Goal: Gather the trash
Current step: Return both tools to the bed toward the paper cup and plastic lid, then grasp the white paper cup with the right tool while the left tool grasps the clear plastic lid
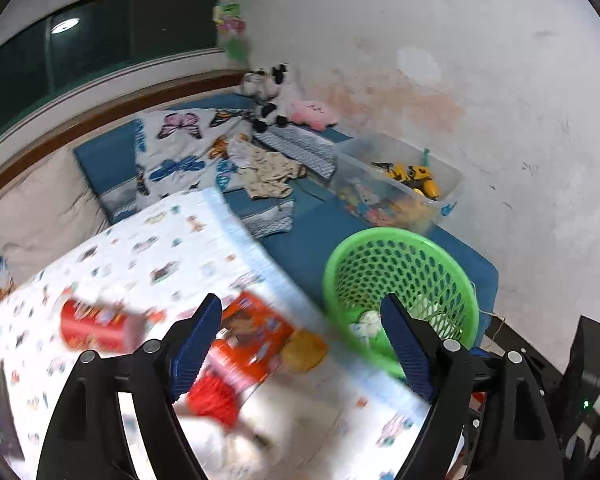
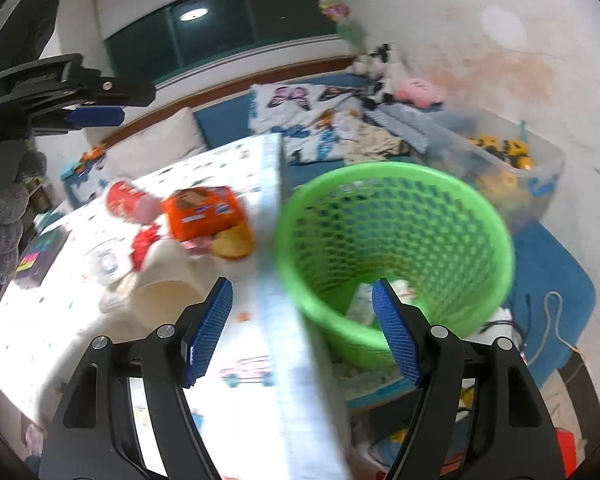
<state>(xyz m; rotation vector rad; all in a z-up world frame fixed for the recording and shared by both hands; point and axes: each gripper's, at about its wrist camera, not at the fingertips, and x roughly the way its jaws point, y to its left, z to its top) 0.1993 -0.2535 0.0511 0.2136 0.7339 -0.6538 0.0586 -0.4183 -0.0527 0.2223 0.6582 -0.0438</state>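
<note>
A green mesh basket [image 1: 400,280] [image 2: 396,240] stands beside the table's right edge, with some white scraps inside. On the patterned tablecloth [image 1: 148,248] [image 2: 236,360] lie an orange snack packet [image 1: 248,340] [image 2: 202,214], a red can on its side [image 1: 96,326] [image 2: 126,202], a red crumpled wrapper [image 1: 214,398] [image 2: 144,246], a yellow round piece [image 1: 304,350] [image 2: 232,242] and a white paper cup on its side [image 2: 168,284]. My left gripper [image 1: 300,344] is open and empty above the orange packet. My right gripper [image 2: 302,328] is open and empty, over the table edge by the basket.
A blue mat [image 1: 312,224] holds a butterfly blanket [image 1: 180,152], clothes [image 1: 268,172], plush toys [image 1: 284,100] and a clear toy bin [image 1: 400,180]. A stained white wall [image 1: 460,60] is to the right. A dark box [image 2: 40,256] lies at the table's left.
</note>
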